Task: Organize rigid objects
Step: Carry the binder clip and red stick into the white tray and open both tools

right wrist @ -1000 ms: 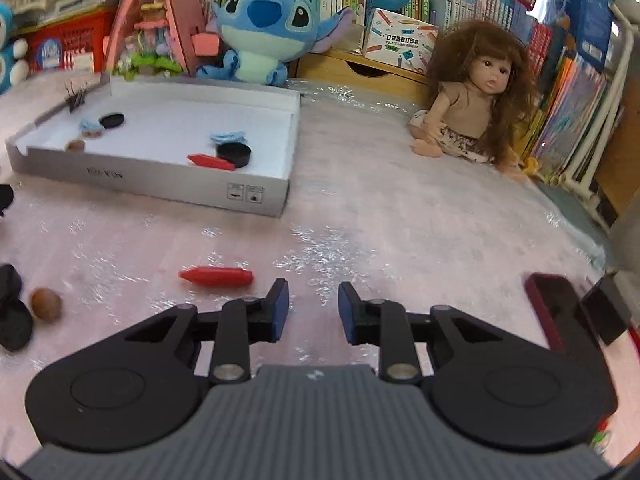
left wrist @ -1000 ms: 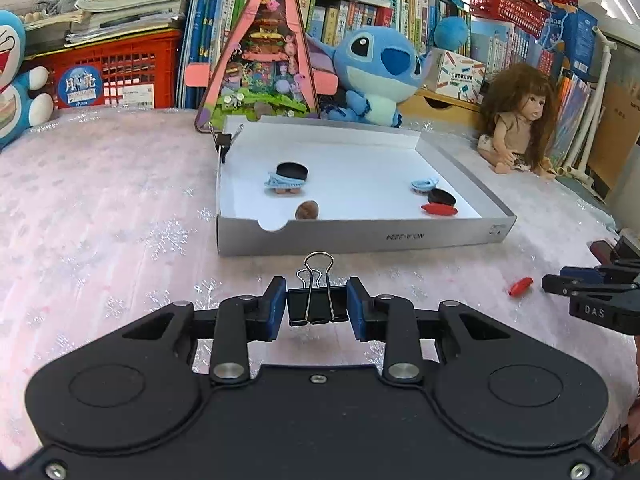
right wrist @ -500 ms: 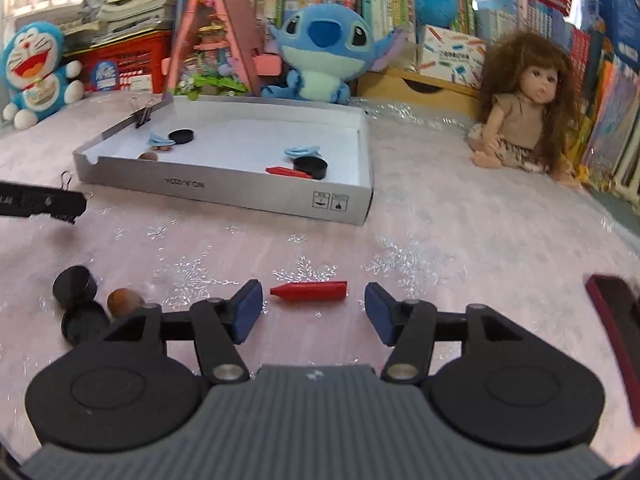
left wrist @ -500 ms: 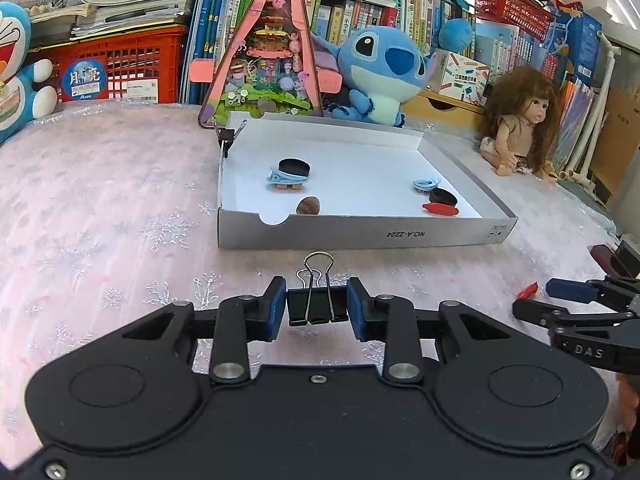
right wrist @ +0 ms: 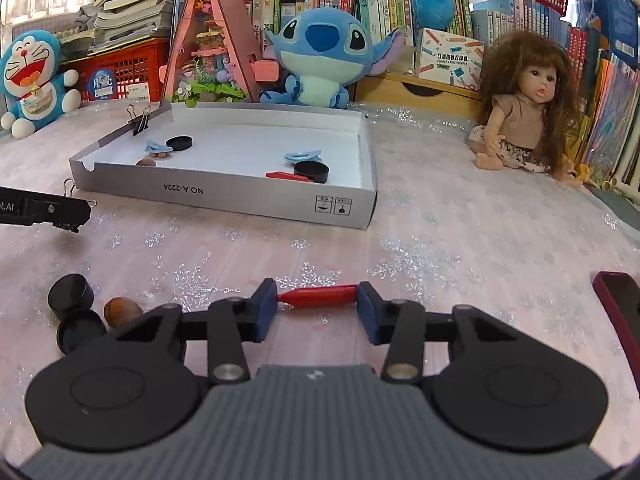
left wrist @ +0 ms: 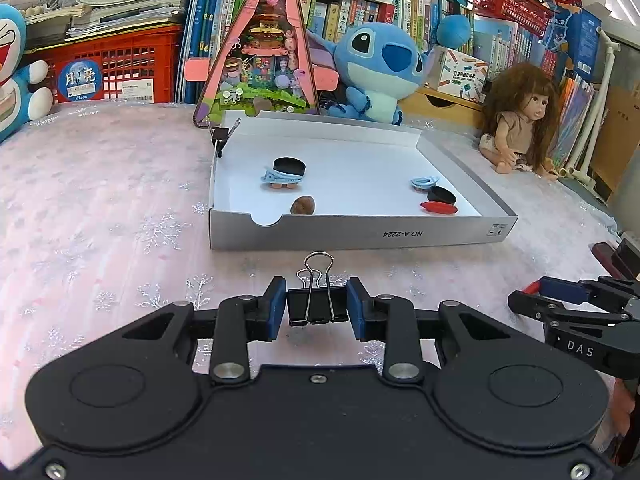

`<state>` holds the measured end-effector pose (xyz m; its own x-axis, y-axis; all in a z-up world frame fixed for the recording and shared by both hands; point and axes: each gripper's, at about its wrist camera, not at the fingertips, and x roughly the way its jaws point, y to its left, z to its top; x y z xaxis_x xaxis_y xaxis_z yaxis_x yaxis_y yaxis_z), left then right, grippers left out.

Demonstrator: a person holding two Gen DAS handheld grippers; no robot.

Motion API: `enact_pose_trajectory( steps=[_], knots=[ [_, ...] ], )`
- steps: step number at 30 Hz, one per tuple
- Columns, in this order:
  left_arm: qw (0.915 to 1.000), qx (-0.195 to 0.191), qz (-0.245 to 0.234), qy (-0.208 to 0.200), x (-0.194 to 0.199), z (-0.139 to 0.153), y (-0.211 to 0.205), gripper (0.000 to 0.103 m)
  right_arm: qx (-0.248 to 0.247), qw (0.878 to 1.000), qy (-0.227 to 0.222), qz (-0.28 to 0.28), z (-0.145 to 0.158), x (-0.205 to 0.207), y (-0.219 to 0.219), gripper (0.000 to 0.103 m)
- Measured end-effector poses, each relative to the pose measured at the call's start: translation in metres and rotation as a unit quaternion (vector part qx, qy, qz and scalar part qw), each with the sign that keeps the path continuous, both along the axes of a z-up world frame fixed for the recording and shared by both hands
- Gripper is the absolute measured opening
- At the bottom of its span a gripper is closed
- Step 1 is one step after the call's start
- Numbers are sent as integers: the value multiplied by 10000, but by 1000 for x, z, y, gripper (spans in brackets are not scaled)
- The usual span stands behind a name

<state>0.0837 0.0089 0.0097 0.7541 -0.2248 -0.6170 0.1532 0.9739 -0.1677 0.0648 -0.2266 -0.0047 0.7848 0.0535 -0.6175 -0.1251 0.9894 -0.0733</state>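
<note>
My left gripper (left wrist: 317, 307) is shut on a black binder clip (left wrist: 316, 300), held above the pink cloth in front of the white box lid (left wrist: 360, 233). The lid holds black caps, blue clips, a brown nut and a red crayon (left wrist: 439, 208). My right gripper (right wrist: 317, 307) has its jaws around a red crayon (right wrist: 318, 294) that lies on the cloth; both pads touch its ends. The left gripper also shows at the left edge of the right wrist view (right wrist: 44, 210), the right gripper at the right of the left wrist view (left wrist: 532, 300).
Two black caps (right wrist: 72, 296) and a brown nut (right wrist: 120, 310) lie on the cloth left of my right gripper. A dark red object (right wrist: 620, 312) lies at the right. A Stitch plush (right wrist: 320, 60), a doll (right wrist: 520, 108) and a pink toy house (left wrist: 260, 60) stand behind the lid.
My right gripper opened wide, moved forward over the red crayon, and has closed until its pads meet the crayon's ends. My left gripper kept the binder clip and drifted slightly.
</note>
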Motion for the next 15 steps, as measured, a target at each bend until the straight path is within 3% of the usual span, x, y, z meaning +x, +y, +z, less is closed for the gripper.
enact_pose_trajectory(
  steps=[15],
  knots=[
    [9999, -89, 59, -116, 25, 21, -3, 31, 207, 9996, -146, -108, 28, 25, 0, 49]
  ],
)
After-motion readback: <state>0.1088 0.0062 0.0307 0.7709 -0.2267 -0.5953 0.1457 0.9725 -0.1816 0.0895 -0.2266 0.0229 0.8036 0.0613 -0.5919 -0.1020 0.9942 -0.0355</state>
